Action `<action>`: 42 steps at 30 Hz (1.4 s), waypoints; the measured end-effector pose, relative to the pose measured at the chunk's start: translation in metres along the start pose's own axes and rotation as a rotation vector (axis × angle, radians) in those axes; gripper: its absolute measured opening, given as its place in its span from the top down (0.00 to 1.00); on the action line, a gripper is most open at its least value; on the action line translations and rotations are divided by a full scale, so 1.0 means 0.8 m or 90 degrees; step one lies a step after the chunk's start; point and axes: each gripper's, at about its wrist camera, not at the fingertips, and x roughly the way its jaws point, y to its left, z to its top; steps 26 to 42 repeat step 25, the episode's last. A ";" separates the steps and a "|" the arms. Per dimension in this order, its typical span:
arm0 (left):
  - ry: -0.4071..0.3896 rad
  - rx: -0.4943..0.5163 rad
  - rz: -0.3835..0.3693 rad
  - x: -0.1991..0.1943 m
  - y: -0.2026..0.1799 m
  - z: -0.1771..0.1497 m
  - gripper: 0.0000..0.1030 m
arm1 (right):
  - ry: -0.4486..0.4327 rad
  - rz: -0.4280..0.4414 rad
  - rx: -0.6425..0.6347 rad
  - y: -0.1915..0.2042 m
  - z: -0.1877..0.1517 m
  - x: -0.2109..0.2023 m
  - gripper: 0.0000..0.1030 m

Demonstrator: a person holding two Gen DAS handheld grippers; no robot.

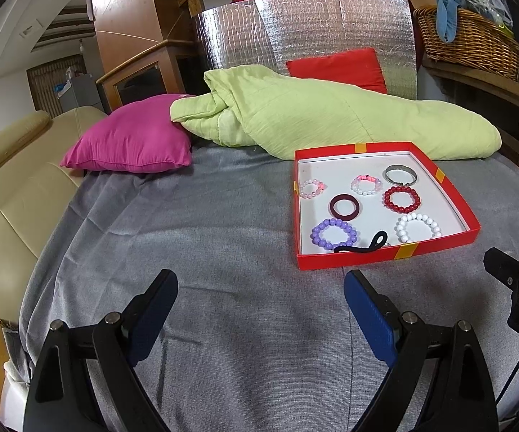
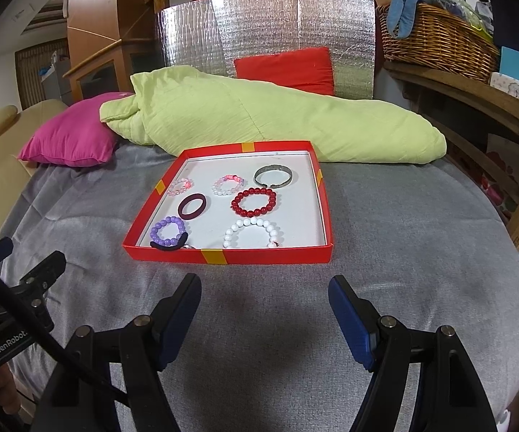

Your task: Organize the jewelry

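Note:
A shallow red tray (image 1: 353,262) (image 2: 273,254) with a white floor lies on the grey bedcover. In it lie several bracelets: a red bead one (image 1: 402,199) (image 2: 254,201), a white bead one (image 1: 419,228) (image 2: 252,232), a purple bead one (image 1: 334,234) (image 2: 167,230), a dark maroon ring (image 1: 345,207) (image 2: 192,206), a silver cuff (image 1: 399,175) (image 2: 273,176), two small pink-white ones (image 1: 366,184) (image 2: 227,184), and a black hair tie (image 1: 362,244) (image 2: 168,244). My left gripper (image 1: 261,289) and right gripper (image 2: 264,293) both hover open and empty, short of the tray's near edge.
A green quilt (image 1: 331,118) (image 2: 259,115) and a pink cushion (image 1: 133,144) (image 2: 70,140) lie behind the tray. A red cushion (image 2: 284,68) leans on silver foil. A wicker basket (image 2: 435,39) sits on a wooden shelf at right. A cream sofa (image 1: 10,187) borders the left.

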 end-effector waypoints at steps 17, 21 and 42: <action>-0.002 0.004 -0.001 0.000 -0.001 -0.002 0.09 | 0.001 0.001 0.000 0.002 -0.001 0.002 0.26; 0.002 0.002 -0.016 0.008 0.001 0.001 0.09 | 0.002 0.005 0.006 0.001 -0.002 0.004 0.26; 0.036 -0.045 -0.041 0.042 0.029 0.011 0.09 | 0.008 -0.013 0.052 -0.029 0.003 0.011 0.26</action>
